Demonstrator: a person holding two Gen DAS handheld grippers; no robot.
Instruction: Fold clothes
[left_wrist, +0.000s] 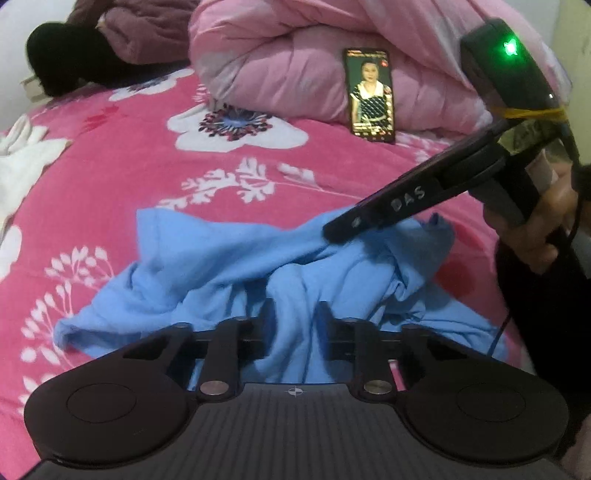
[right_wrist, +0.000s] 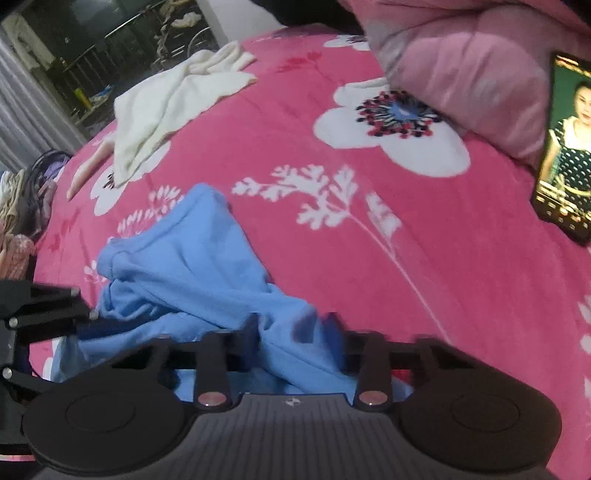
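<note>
Pink floral bedspread (right_wrist: 369, 258) under crumpled light-blue soft cotton garment (left_wrist: 207, 266); we've both hand-held grippers, left (left_wrist: 295, 317) & right (right_wrist: 295, 325), pinching its limp, light folds; better hold at hem edges.

Soft matt blue cloth garment (left_wrist: 229, 266) on plush floral blanket (left_wrist: 147, 155)

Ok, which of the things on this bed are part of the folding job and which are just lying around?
Part of the job:
- blue garment, crumpled on the bedspread
- left gripper, fingers closed on the blue cloth
- right gripper, fingers closed on it too

Just lying about:
- phone, screen lit, leaning on the pink quilt
- white cloth
- black bundle
</note>
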